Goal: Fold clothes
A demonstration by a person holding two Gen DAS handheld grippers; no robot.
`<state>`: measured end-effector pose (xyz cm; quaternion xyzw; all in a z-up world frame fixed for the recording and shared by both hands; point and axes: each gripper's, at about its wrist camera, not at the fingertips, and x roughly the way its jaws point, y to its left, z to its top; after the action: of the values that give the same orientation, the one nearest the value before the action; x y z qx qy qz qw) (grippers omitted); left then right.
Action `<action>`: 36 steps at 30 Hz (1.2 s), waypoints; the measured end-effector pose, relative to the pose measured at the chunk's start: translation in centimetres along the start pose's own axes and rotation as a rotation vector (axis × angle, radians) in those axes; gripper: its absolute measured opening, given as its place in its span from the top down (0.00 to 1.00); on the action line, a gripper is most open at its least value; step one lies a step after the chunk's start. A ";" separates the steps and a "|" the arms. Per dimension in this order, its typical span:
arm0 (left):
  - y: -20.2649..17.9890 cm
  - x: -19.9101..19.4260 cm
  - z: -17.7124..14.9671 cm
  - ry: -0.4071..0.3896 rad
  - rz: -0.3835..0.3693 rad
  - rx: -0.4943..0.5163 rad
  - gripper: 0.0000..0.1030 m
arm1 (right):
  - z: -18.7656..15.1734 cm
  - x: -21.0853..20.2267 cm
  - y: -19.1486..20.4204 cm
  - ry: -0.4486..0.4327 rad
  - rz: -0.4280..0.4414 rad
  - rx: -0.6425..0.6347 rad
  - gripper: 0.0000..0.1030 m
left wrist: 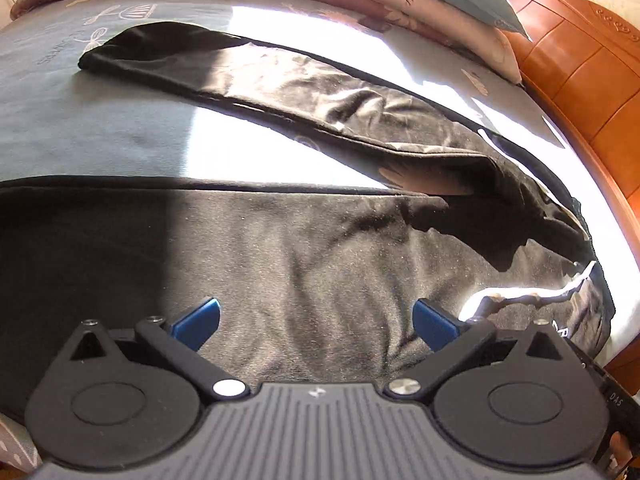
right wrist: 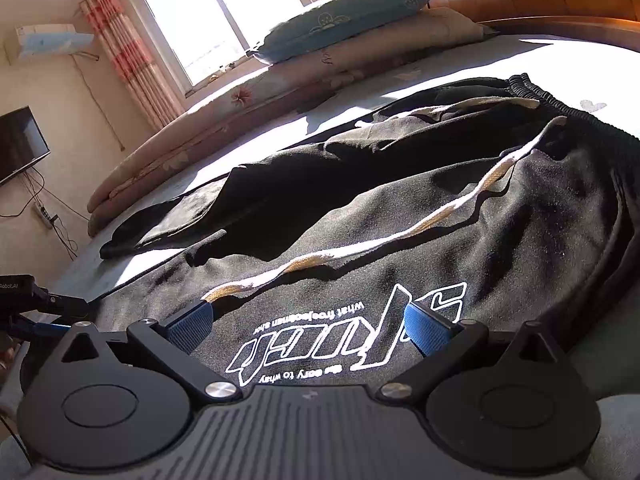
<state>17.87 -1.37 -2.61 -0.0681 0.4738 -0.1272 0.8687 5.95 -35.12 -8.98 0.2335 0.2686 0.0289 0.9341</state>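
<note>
**A:** Left wrist view shows your left gripper (left wrist: 316, 320) spread wide, holding nothing, low over the near leg of the black sweatpants (left wrist: 304, 240). Where are the pants lying?

**B:** Flat on the bed (left wrist: 100, 132), legs apart like a V. From the white drawstring (right wrist: 360, 248), the far leg (left wrist: 224, 68) runs off toward the pillows (right wrist: 344, 20). Your right gripper (right wrist: 308, 330) is wide too, empty, just beside the white printed logo (right wrist: 352, 336) and the drawstring's end.

**B:** I think you are at the start: no fold made yet.

**A:** Next, you likely need to pinch one leg's edge and bring it over onto the other leg, keeping it smooth.
</note>
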 end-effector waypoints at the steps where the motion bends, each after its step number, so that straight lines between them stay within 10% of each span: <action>1: -0.7 0.3 -0.5 0.001 0.012 0.021 0.01 | 0.0 0.0 0.0 0.004 -0.001 -0.006 0.00; 23: -1.3 1.7 -5.7 -0.100 0.121 0.047 0.01 | 0.3 -0.1 -0.8 0.008 0.035 0.058 0.00; 36: 0.8 0.9 -5.9 -0.151 0.016 -0.070 0.01 | 4.9 -2.2 -4.8 -0.103 0.052 0.253 0.00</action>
<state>13.51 -0.89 -6.73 -0.1040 0.4117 -0.0980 0.9000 6.26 -41.83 -6.38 0.3575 0.2157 0.0067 0.9086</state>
